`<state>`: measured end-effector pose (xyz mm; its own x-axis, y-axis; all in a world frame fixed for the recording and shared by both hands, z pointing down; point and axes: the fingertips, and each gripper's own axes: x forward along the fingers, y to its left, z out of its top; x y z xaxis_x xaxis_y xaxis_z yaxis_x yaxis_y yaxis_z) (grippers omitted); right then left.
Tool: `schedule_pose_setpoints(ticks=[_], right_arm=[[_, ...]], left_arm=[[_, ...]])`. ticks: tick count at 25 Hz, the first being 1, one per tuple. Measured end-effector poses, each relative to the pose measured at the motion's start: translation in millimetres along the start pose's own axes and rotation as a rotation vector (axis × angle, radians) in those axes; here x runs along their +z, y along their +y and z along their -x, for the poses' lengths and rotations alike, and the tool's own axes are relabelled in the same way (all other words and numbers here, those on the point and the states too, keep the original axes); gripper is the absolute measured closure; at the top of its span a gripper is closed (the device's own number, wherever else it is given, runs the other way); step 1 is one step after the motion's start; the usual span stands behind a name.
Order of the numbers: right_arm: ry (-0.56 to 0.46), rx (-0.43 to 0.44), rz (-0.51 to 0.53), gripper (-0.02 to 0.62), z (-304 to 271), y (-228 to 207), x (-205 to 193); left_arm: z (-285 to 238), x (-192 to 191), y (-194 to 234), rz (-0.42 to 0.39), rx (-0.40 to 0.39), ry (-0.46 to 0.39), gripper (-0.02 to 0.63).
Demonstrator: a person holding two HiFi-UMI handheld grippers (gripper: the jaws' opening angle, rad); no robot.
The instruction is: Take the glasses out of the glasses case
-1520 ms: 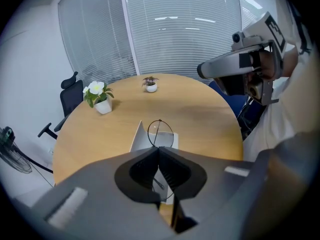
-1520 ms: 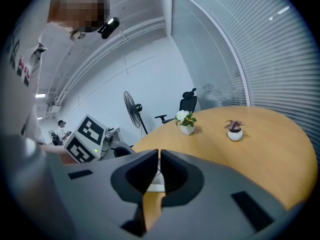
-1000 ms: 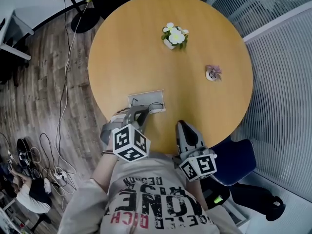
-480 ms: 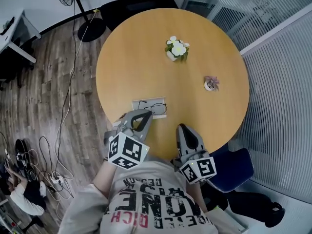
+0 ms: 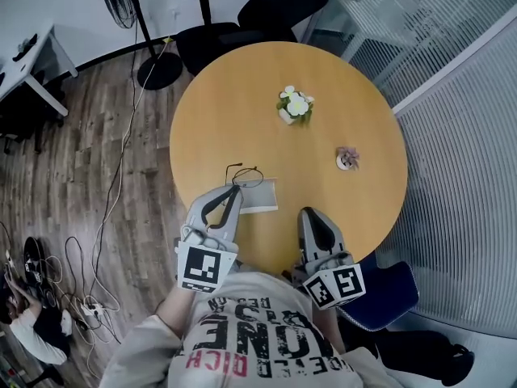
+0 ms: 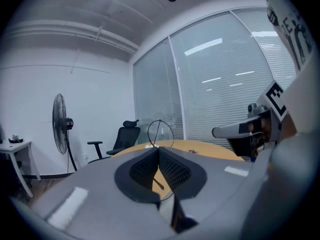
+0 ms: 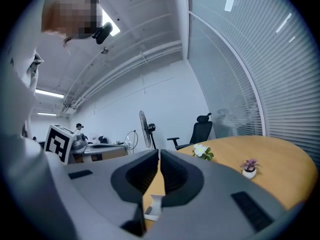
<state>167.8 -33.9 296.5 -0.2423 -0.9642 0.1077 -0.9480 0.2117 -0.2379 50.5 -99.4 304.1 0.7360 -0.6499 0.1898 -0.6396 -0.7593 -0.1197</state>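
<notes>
Left gripper [image 6: 159, 151]: my jaws are clenched on the glasses [image 5: 246, 176], a thin dark wire frame. One round rim stands up past the jaw tips, and a temple runs down between the pads. The glasses are out of the case [image 5: 262, 197], held over its far left corner in the head view. The case is a pale flat rectangle lying on the round wooden table [image 5: 234, 95] near its near edge, ahead of the gap between my two grippers. Right gripper [image 7: 159, 156]: jaws closed together, nothing between them, tips over the table's near edge to the right of the case. Both grippers point roughly level. Each marker cube carries black-and-white square patterns, no text. Legible writing: my shirt [image 5: 250, 330] shows large black letters O, N, E, upside down in the head view; the red print beside them I cannot read. Farther out on the table stand a pot of white flowers [image 5: 296, 107] and a small pink plant [image 5: 347, 158], well apart from the case.
</notes>
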Motion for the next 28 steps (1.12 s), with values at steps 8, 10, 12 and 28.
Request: schedule_pose_setpoints(ticks=[8, 10, 12, 28], right_arm=[[-0.058, 0.026, 0.044, 0.572, 4.0, 16.0, 26.8], [-0.063, 0.030, 0.065, 0.572, 5.9, 20.6, 28.8], [-0.066, 0.031, 0.084, 0.572, 7.4, 25.2, 30.4], [-0.044, 0.001, 0.117, 0.572, 19.6, 18.6, 27.4]], left_arm=[[46.1, 22.9, 18.0, 0.133, 0.152, -0.124, 0.589], [56.7, 23.2, 21.0, 0.146, 0.178, -0.131, 0.591], [67.3, 23.2, 26.9, 0.166, 0.204, -0.136, 0.591], [89.6, 8.8, 40.3, 0.175, 0.278, -0.138, 0.589]])
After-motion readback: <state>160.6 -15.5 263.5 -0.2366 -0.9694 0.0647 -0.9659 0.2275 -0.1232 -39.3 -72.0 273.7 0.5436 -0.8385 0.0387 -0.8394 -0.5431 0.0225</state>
